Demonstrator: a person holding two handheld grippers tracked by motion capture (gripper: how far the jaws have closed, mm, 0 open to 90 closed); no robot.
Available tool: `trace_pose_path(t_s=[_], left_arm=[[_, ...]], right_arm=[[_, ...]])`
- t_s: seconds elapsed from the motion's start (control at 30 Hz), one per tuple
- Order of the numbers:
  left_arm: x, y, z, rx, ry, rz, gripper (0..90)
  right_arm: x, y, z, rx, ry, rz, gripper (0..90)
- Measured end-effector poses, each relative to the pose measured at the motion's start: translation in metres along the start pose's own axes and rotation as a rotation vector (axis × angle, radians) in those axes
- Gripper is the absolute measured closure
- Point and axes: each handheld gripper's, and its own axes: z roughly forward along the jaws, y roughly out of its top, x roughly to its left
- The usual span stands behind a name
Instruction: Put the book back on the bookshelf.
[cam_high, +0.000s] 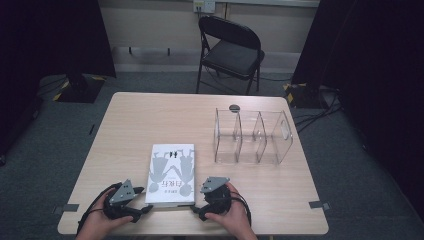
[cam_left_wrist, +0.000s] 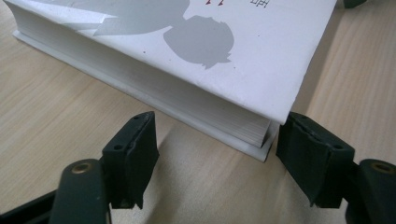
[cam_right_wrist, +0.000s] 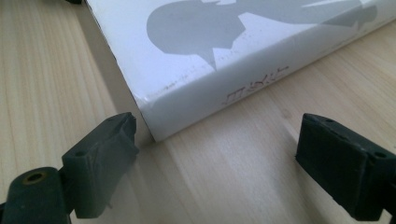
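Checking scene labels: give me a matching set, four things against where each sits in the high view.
Things:
1. white book
2. clear divided organizer
3. black folding chair
4. left tongs

Places:
A. on the floor beyond the table's far edge
B. at the book's near left corner
C. right half of the table, past the book
D. lying flat near the front edge, between both hands

Pairs: 1-D, 2-C, 3-A, 4-B
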Motion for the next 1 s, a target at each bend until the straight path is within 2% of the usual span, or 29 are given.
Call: trace_pose_path(t_s=[0.03,0.1,0.17,0.2,0.33,0.37,0.43,0.47,0.53,0.67,0.77,0.8,0.87,0.9,0.93,0.97,1.0], left_arm=[[0.0,0.0,0.001,-0.007,0.0,-0.013,30.0],[0.0,0.001,0.002,-0.007,0.003,-0.013,30.6],[-0.002,0.002,0.005,-0.015,-0.015,-0.028,30.8],[-0.002,0.003,0.005,-0.012,-0.011,-0.011,31.9],[-0.003,0.006,0.009,-0.021,-0.025,-0.02,32.9],[-0.002,0.006,0.009,-0.002,-0.032,-0.019,33.0],[-0.003,0.006,0.011,-0.018,-0.045,-0.055,33.6],[-0.003,0.007,0.012,-0.02,-0.054,-0.059,33.6],[-0.001,0.008,0.01,0.005,-0.047,-0.034,33.7],[-0.003,0.009,0.011,0.003,-0.045,-0.056,33.9],[-0.002,0.01,0.011,0.02,-0.051,-0.044,34.0],[-0.003,0.011,0.011,0.016,-0.048,-0.065,34.0],[-0.001,0.013,0.01,0.039,-0.049,-0.044,33.9],[-0.003,0.014,0.011,0.042,-0.052,-0.07,33.9],[-0.003,0.015,0.011,0.039,-0.054,-0.079,33.9],[-0.001,0.015,0.01,0.054,-0.051,-0.059,33.9],[-0.002,0.016,0.011,0.042,-0.055,-0.082,33.9]], right_arm=[[0.0,0.001,0.001,-0.003,0.003,-0.007,10.9],[0.001,0.003,0.003,-0.003,0.005,-0.01,11.1],[0.003,0.004,0.004,-0.001,0.007,-0.008,12.0],[0.003,0.005,0.005,-0.006,0.01,-0.015,12.7],[0.005,0.006,0.007,-0.01,0.01,-0.017,13.0],[0.005,0.007,0.007,-0.01,0.01,-0.018,13.0],[0.005,0.007,0.008,-0.008,0.011,-0.014,13.3],[0.005,0.007,0.008,-0.008,0.01,-0.014,13.4],[0.006,0.008,0.008,-0.011,0.01,-0.015,13.7],[0.007,0.008,0.009,-0.015,0.008,-0.017,15.9],[0.009,0.009,0.009,-0.019,0.016,-0.02,18.1],[0.009,0.009,0.009,-0.019,0.015,-0.019,18.1],[0.009,0.009,0.009,-0.017,0.017,-0.019,18.0],[0.009,0.009,0.009,-0.017,0.017,-0.019,18.0],[0.009,0.009,0.009,-0.017,0.017,-0.019,18.0],[0.009,0.009,0.009,-0.017,0.016,-0.019,18.0],[0.009,0.009,0.009,-0.017,0.015,-0.018,18.0]])
